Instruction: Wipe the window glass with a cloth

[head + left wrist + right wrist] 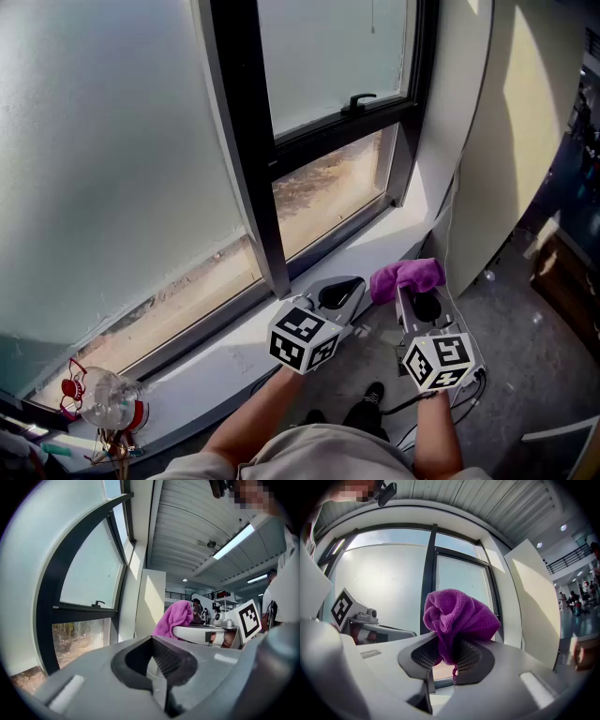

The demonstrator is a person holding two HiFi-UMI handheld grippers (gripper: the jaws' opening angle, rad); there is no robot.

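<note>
A purple cloth [411, 276] is bunched between the jaws of my right gripper [405, 291], which is shut on it. In the right gripper view the cloth [457, 616] bulges above the right gripper [446, 656], facing the window. The frosted window glass [103, 169] fills the left, split by a black frame [246, 159], with a clear lower pane [328, 187]. My left gripper [352, 286] is held beside the right one over the sill, shut and holding nothing. The left gripper [157, 660] sees the cloth [176, 618] to its right.
A white sill [366, 248] runs below the panes. A black handle [358, 100] sits on the upper sash. A clear plastic bottle [108, 398] with red parts stands at the sill's left end. A white pillar [469, 141] and wooden furniture [567, 281] are to the right.
</note>
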